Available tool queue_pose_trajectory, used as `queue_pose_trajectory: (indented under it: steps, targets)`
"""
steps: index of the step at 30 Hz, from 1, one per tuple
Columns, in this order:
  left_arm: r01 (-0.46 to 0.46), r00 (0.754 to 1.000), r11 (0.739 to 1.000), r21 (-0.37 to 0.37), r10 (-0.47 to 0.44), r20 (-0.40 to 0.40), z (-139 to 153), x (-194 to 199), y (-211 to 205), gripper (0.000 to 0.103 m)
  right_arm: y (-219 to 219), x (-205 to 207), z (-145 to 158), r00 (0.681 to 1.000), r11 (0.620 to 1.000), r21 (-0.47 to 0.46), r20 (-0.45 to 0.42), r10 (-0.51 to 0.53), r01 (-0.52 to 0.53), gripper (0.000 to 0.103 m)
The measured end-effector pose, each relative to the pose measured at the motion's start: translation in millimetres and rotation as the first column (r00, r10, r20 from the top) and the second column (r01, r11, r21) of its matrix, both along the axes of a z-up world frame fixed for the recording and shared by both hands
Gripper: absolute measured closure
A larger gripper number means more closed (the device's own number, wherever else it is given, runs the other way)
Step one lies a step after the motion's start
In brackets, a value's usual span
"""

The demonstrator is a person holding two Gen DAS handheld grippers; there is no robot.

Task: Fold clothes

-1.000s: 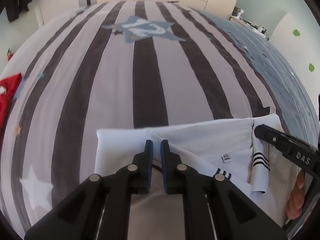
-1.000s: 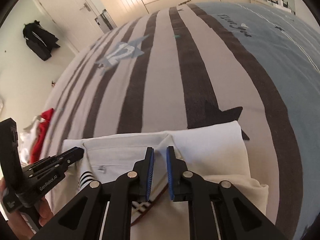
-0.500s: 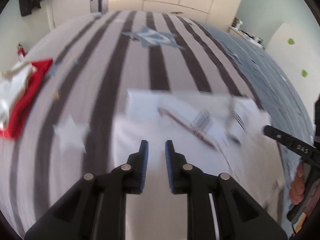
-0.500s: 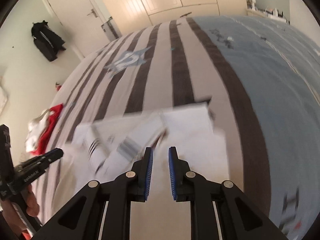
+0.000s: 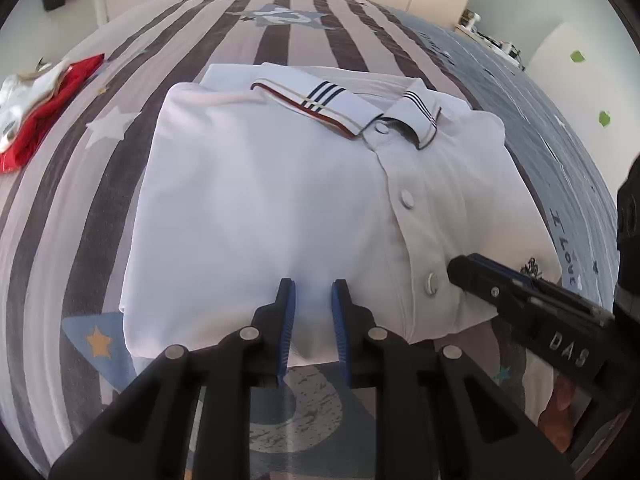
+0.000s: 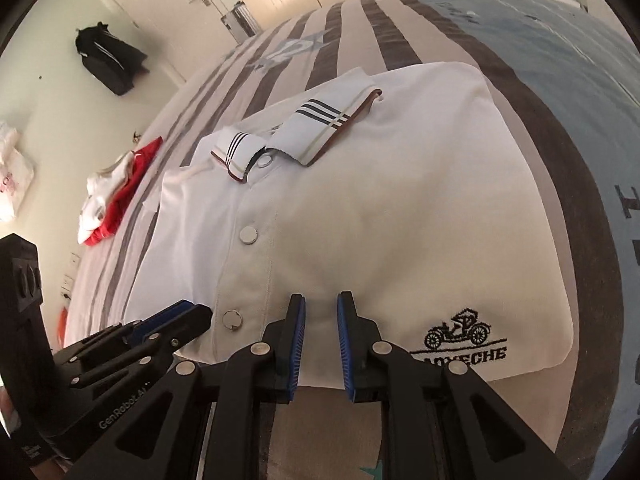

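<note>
A folded white polo shirt (image 5: pixel 280 208) lies on the striped bedspread (image 5: pixel 304 40), collar at the far end. Both the left gripper (image 5: pixel 313 300) and the right gripper (image 6: pixel 321 312) sit at its near edge — jaws narrowly apart, gripping nothing.

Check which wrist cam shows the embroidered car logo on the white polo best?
Right wrist view: the embroidered car logo sits sharp on the white polo, lettering partly readable. Left wrist view shows only a sliver of it, blocked by the right tongs.

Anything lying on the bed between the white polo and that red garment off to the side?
Nothing: in the left wrist view only bare striped bedcover, with a printed white star, separates the white polo from the red garment.
</note>
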State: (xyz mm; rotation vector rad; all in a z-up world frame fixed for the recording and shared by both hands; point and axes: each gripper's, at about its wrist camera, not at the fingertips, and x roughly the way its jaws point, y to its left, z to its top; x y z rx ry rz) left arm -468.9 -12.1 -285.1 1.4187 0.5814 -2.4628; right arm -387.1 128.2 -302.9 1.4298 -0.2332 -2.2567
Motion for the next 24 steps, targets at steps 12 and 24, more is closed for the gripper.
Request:
queue_pose_trajectory:
  steps: [12, 24]
  targets:
    - [-0.086, 0.995, 0.996, -0.036, 0.087, 0.046, 17, 20, -45, 0.087, 14, 3, 21, 0.999, 0.994, 0.102, -0.039, -0.024, 0.028, 0.088]
    - [-0.076, 0.995, 0.993, -0.087, 0.081, 0.058, 18, 2, -66, 0.087, 30, -3, 26, 0.998, 0.993, 0.108, -0.037, -0.051, 0.054, 0.088]
